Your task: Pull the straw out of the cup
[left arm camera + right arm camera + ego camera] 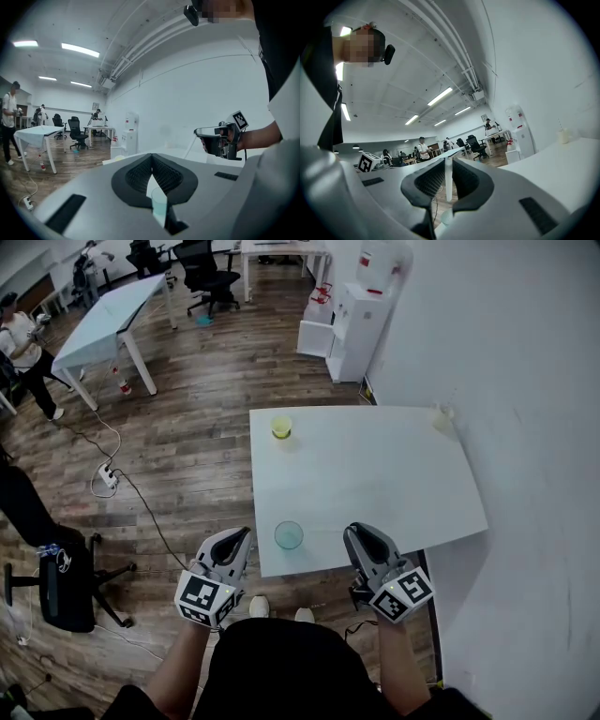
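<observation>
1. The right claw (448,163) is pinching the thin white straw (448,185), which is slanting down leftward toward the round, translucent teal cup (289,535).
2. The left claw (151,158) is hovering pressed together beside the cup at the smooth white table's (394,484) near edge.

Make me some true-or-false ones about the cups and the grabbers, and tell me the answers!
1. The right gripper is pinching a white straw. True.
2. The yellow cup is the cup nearest the person. False: the teal cup sits at the near edge of the table; the yellow one is farther back.
3. The left gripper is holding the teal cup. False: its jaws are together on nothing, and it is beside the table, apart from the cup.
4. A white water dispenser stands by the wall beyond the table. True.
</observation>
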`<state>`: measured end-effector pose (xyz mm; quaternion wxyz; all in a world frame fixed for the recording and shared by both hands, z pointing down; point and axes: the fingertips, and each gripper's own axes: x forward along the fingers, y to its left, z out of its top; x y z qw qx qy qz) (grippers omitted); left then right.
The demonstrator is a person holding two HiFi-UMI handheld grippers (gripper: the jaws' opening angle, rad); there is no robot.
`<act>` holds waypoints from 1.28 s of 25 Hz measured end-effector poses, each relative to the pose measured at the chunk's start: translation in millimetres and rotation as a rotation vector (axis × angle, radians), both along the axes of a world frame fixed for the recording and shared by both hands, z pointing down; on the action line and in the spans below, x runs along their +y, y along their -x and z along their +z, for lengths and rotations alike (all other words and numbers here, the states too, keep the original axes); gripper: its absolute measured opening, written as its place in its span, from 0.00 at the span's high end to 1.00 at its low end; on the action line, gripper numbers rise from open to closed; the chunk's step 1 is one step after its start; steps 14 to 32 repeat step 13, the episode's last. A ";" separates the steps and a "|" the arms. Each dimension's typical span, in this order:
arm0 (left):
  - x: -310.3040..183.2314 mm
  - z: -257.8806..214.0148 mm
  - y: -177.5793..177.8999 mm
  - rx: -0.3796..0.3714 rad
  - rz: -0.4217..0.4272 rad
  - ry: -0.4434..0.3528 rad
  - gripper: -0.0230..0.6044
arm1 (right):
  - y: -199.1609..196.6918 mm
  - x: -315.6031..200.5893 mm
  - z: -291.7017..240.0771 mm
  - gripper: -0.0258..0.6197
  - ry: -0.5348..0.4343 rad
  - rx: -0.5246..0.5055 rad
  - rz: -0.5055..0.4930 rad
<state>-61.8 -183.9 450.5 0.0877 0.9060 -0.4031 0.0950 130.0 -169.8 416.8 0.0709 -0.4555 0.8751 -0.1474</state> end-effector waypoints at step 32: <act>1.2 1.9 1.2 -0.002 -0.005 0.008 0.94 | 4.6 -1.8 1.5 0.87 0.006 0.010 -0.012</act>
